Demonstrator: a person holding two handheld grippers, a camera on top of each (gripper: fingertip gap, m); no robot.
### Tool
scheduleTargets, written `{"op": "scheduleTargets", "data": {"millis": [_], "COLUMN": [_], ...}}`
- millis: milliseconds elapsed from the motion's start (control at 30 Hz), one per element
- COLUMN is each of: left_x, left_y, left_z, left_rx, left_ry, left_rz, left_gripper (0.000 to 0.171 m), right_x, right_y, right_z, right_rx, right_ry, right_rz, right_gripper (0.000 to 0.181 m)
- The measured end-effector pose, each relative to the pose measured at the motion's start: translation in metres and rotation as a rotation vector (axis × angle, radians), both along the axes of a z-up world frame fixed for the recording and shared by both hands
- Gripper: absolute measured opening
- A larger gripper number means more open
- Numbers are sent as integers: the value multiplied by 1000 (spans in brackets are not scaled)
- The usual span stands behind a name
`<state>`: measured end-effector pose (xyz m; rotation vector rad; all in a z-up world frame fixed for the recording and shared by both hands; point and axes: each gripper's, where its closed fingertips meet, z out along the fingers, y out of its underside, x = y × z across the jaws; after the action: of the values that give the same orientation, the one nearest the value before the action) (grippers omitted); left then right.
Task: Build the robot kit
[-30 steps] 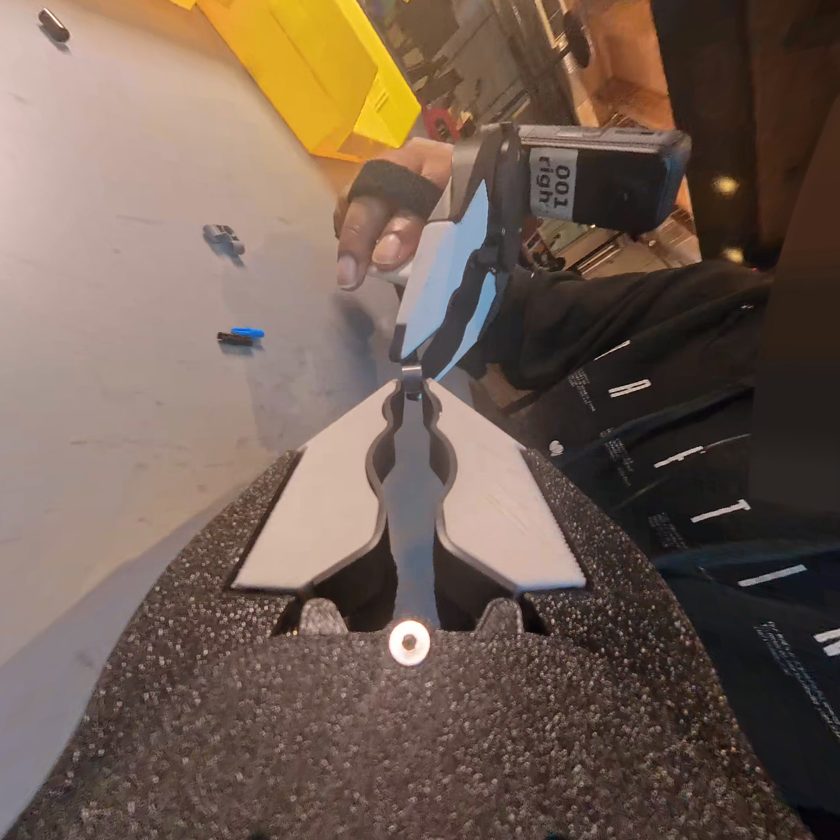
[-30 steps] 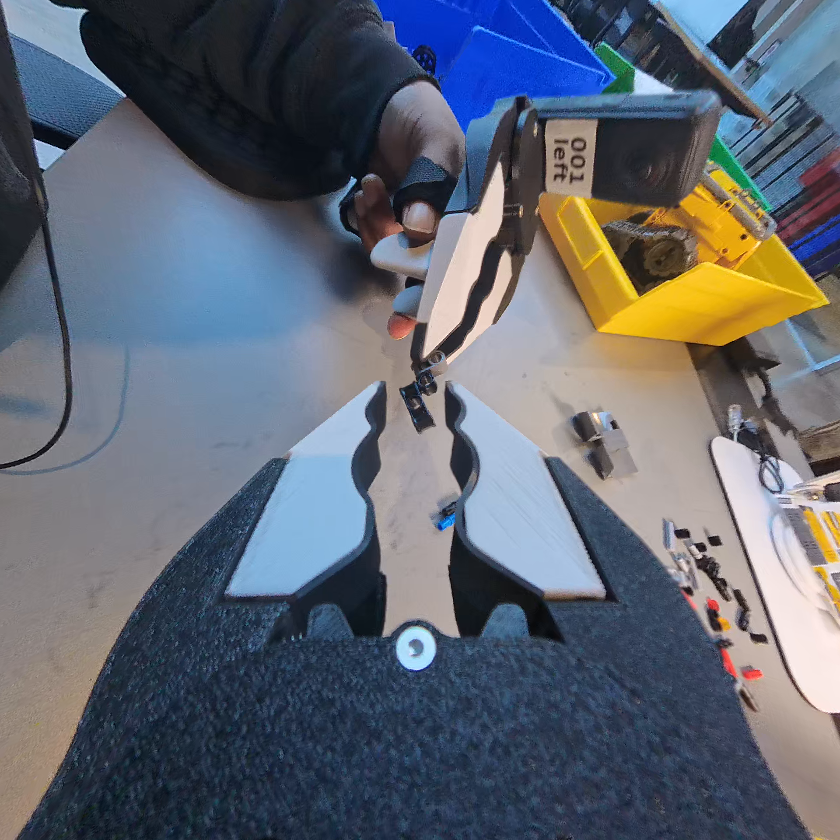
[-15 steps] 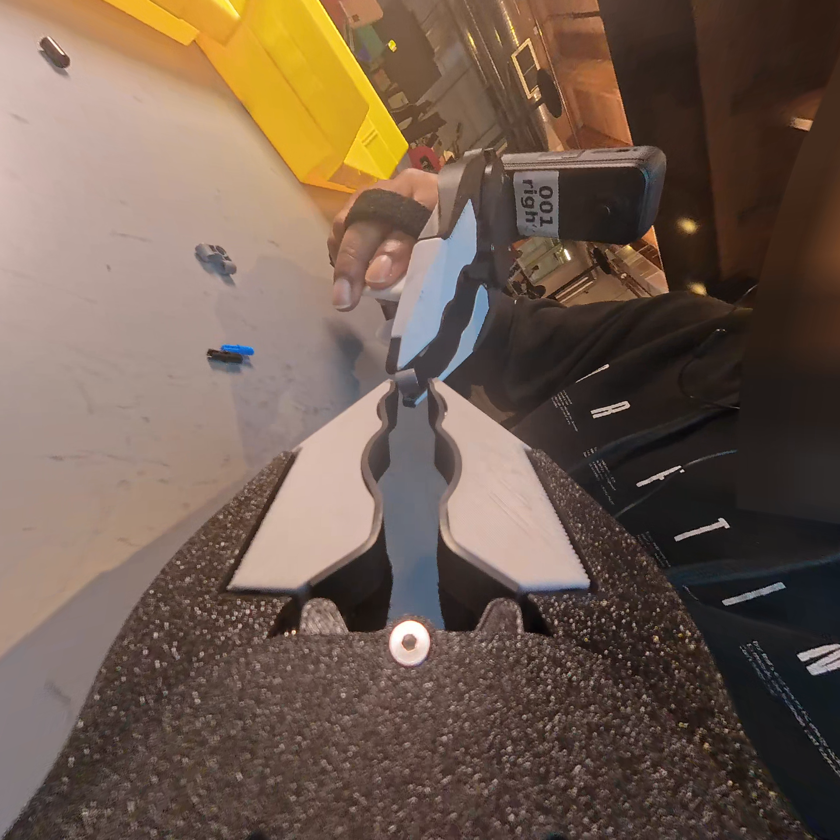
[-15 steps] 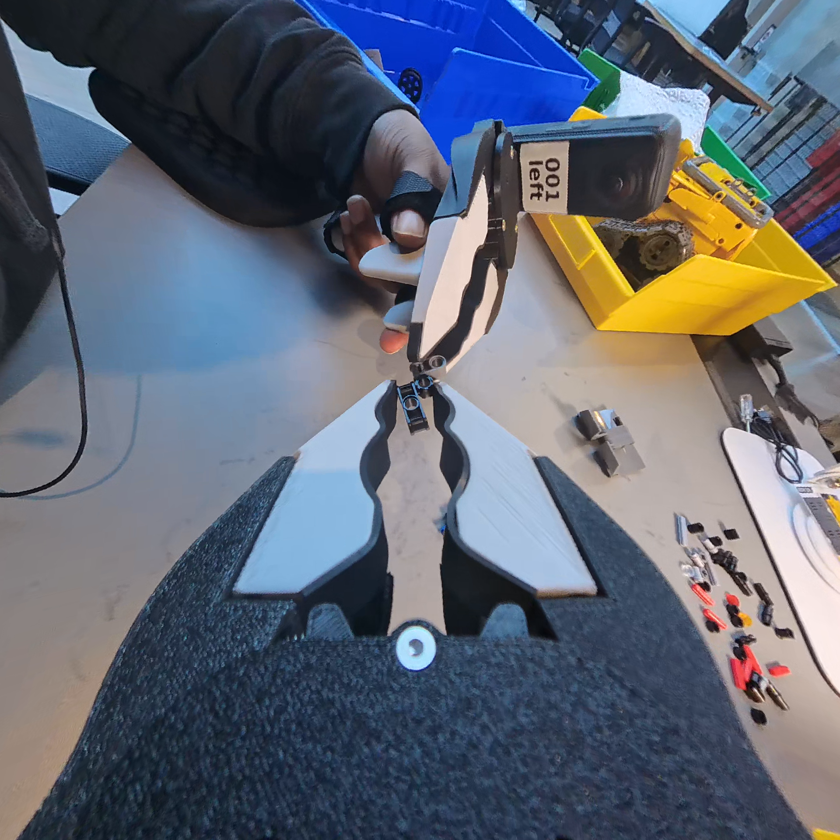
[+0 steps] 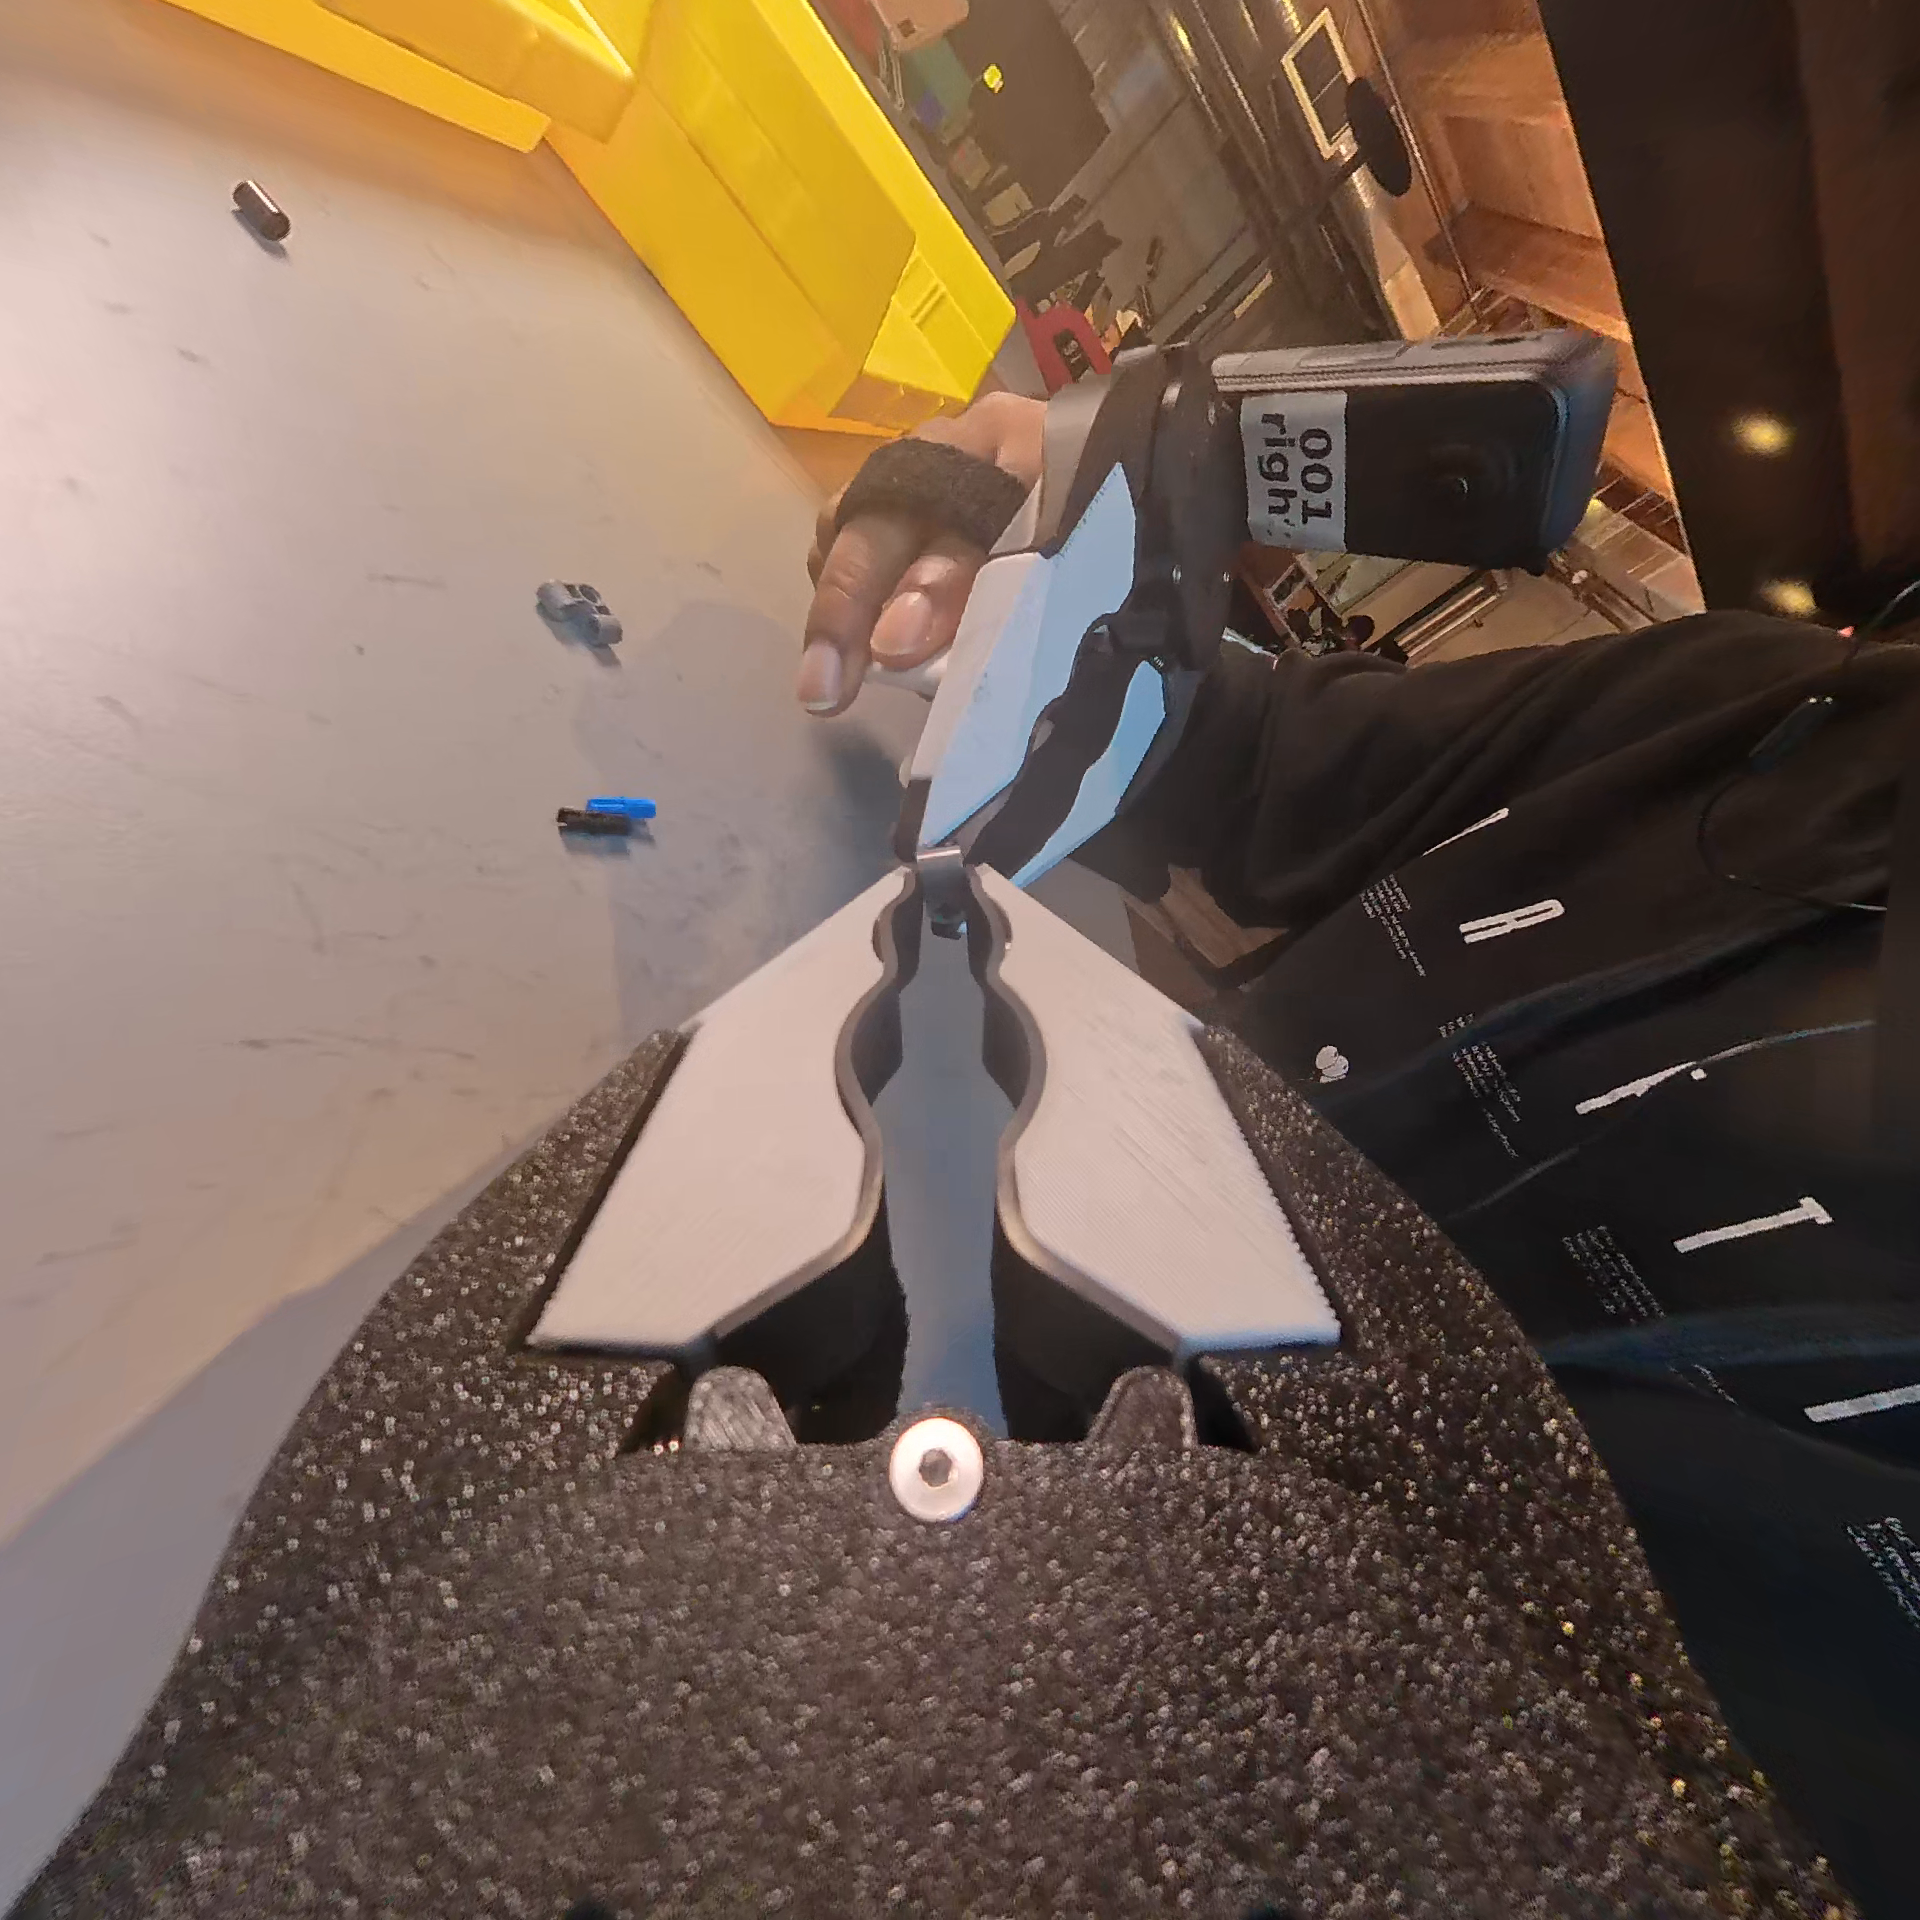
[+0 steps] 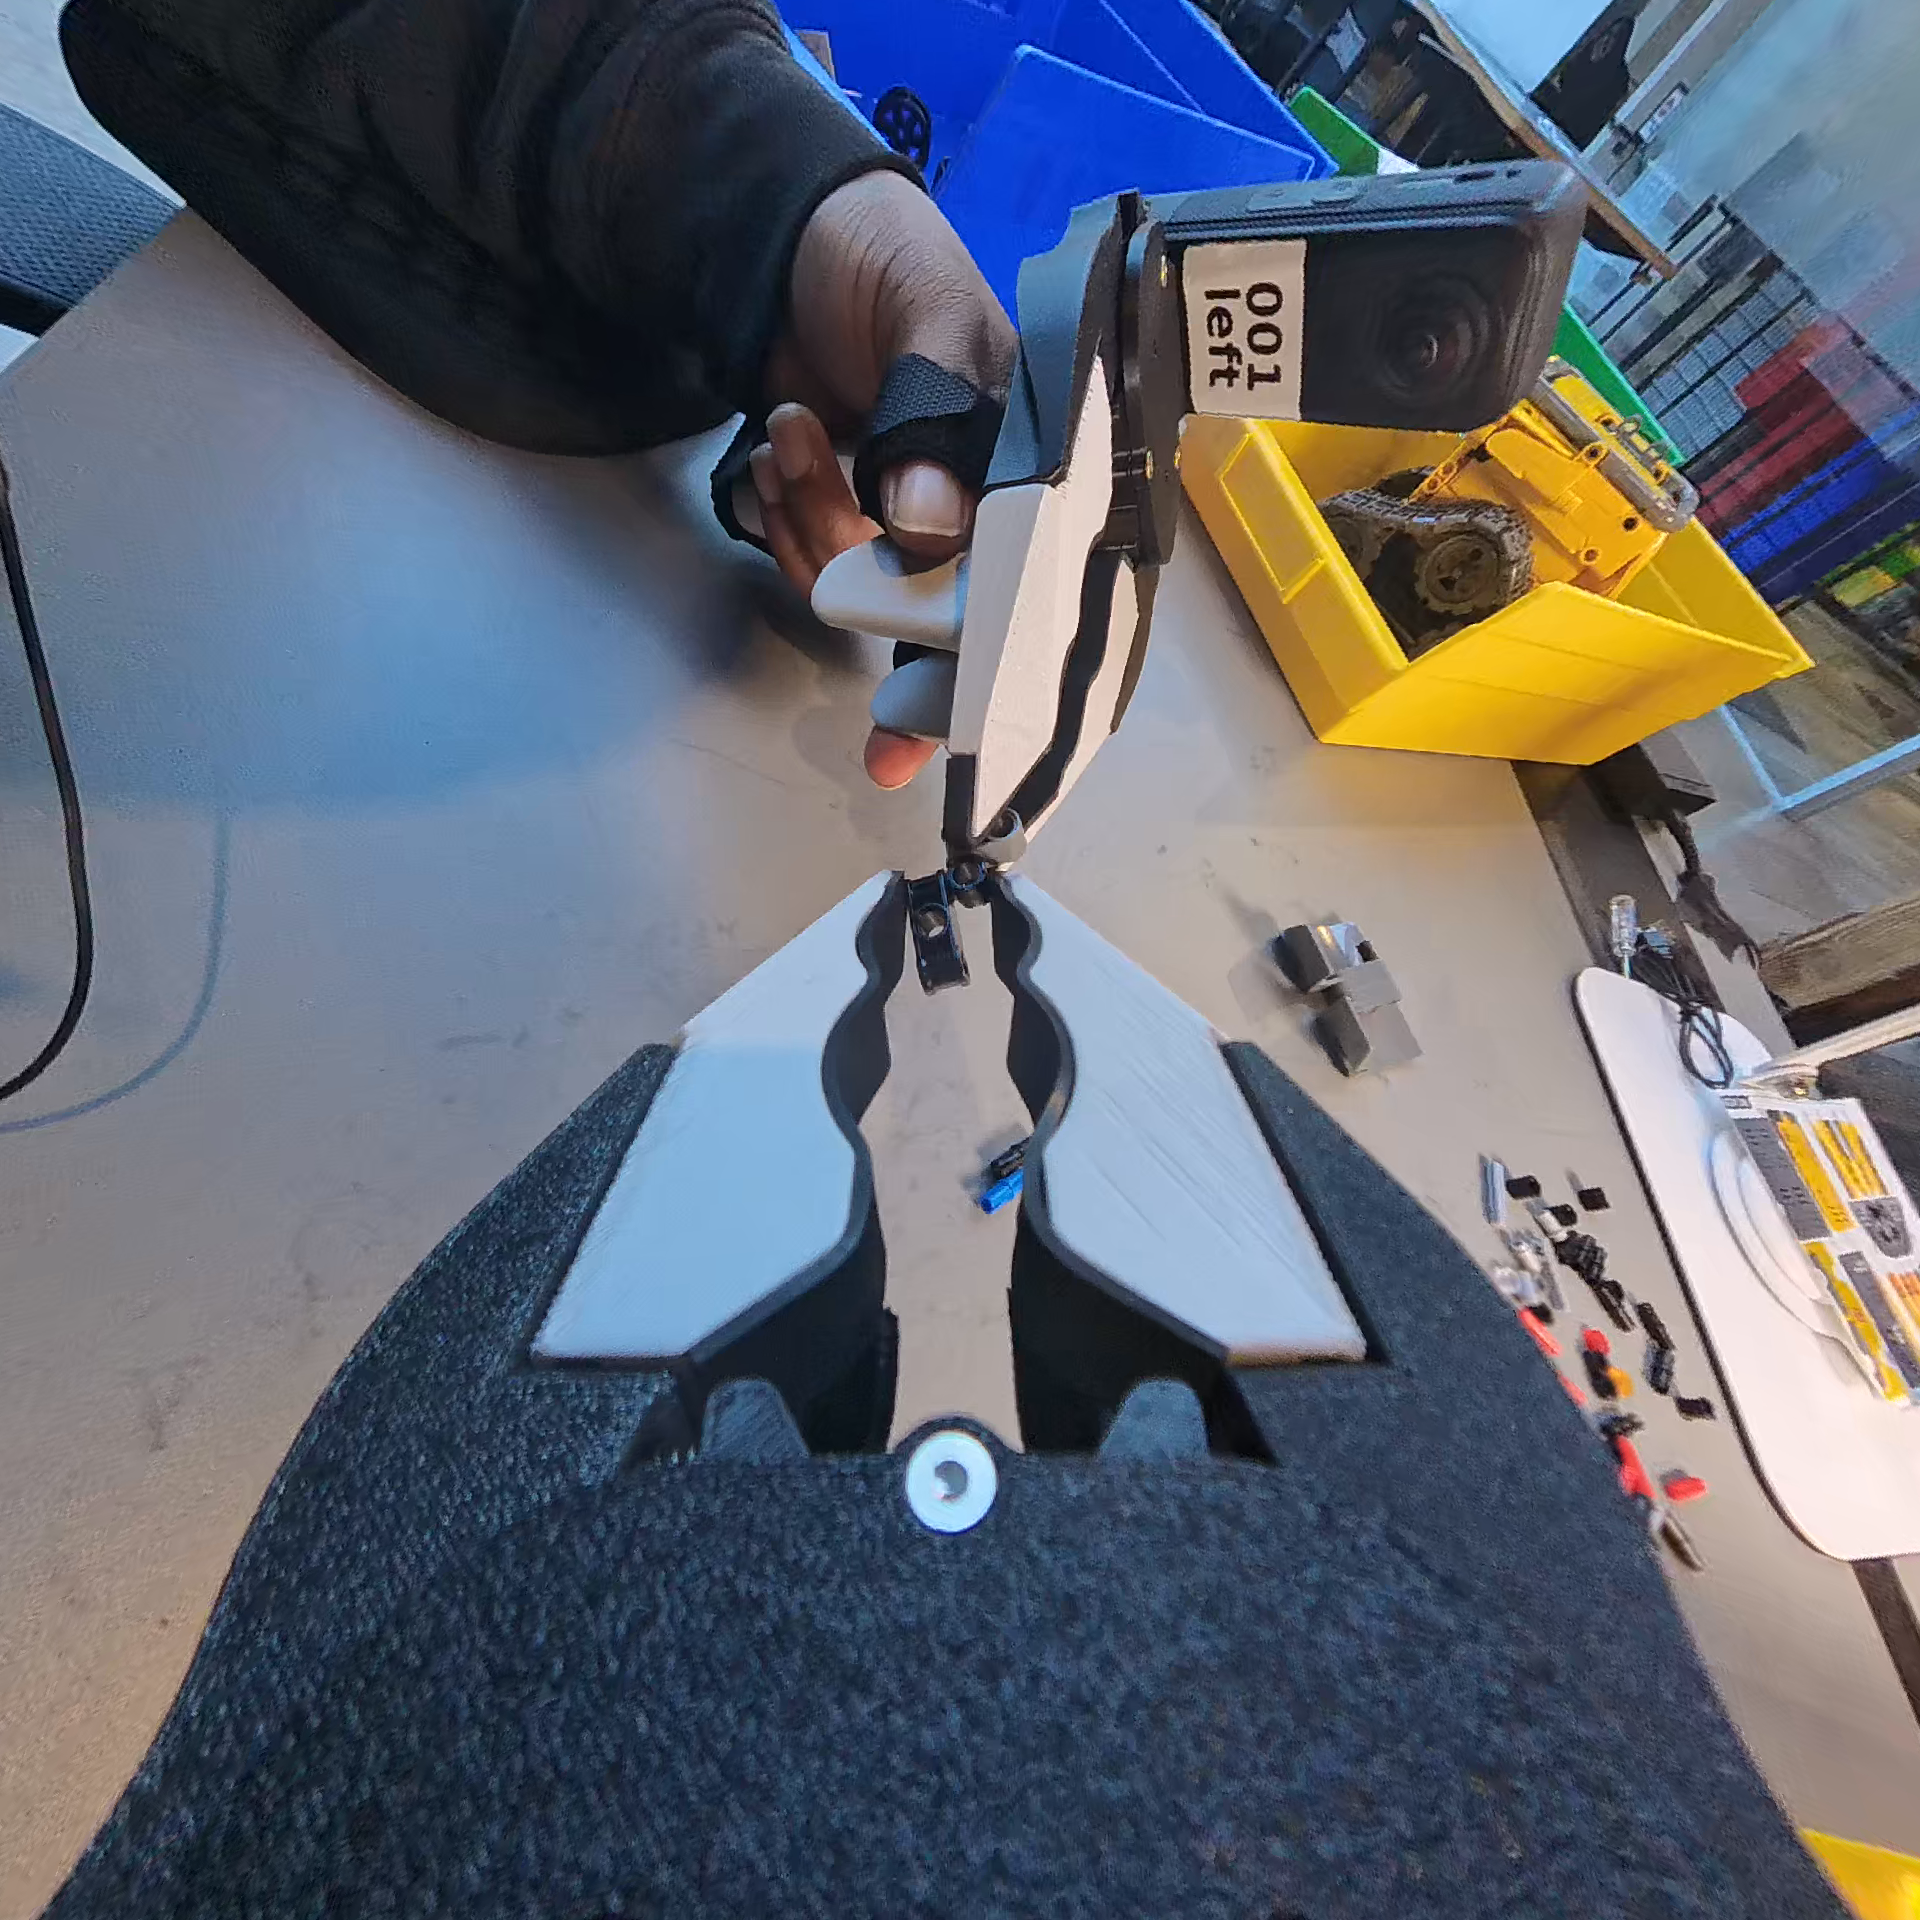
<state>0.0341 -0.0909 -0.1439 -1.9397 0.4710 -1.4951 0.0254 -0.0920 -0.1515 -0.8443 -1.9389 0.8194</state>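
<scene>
Both grippers meet tip to tip above a grey table [image 6: 416,935]. My right gripper [image 6: 948,883] is shut on a small black connector piece [image 6: 935,930] that hangs between its fingertips. My left gripper [image 5: 940,881] is shut on a small grey connector piece [image 5: 940,858], which touches the top of the black piece. In the right wrist view the left gripper [image 6: 982,831] comes down from above with the grey piece [image 6: 1006,829] at its tip. In the left wrist view the right gripper [image 5: 925,831] comes in from above, held by a hand [image 5: 883,582].
A yellow bin [image 6: 1538,675] with a yellow tracked toy stands at the right, with blue bins [image 6: 1091,156] behind. A grey block assembly [image 6: 1340,997], several small loose parts [image 6: 1590,1278], a white board [image 6: 1683,1299] and a blue-and-black pin [image 6: 1003,1184] lie on the table. A black cable [image 6: 62,831] runs at the left. My two grippers' fingertips are within a few centimetres of each other. The blue-and-black pin [image 6: 1003,1184] is about 8 cm from both grippers' fingertips. Look for it in the left wrist view [image 5: 625,811] too.
My right gripper was open around the hanging black piece and has shut on it. Both grippers have drawn closer, tip to tip.
</scene>
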Motion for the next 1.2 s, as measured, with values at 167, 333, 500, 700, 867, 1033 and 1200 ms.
{"op": "scheduleTargets", "data": {"millis": [167, 333, 500, 700, 867, 1033, 1200], "left_x": [0, -4, -5, -4, -3, -1, -3], "left_y": [2, 7, 6, 5, 5, 4, 6], "left_z": [-7, -9, -12, -16, -18, -21, -19], "left_rx": [76, 167, 285, 335, 394, 401, 422], "left_ry": [112, 219, 344, 402, 451, 472, 485], "left_rz": [17, 51, 41, 28, 19, 10, 30], "left_gripper": [8, 7, 7, 7, 9, 7, 7], "right_x": [0, -4, -3, -2, -2, -4, -6], "right_y": [1, 6, 11, 8, 8, 6, 10], "right_z": [-7, -9, -16, -21, -23, -23, -20], "right_rx": [-6, -10, 1, 0, 18, 58, 55], "right_ry": [-26, -18, -30, -51, -51, -31, -13], "right_rz": [-8, -45, -55, -35, -38, -34, -60], "right_gripper": [15, 16, 16, 10, 10, 10, 11]}}
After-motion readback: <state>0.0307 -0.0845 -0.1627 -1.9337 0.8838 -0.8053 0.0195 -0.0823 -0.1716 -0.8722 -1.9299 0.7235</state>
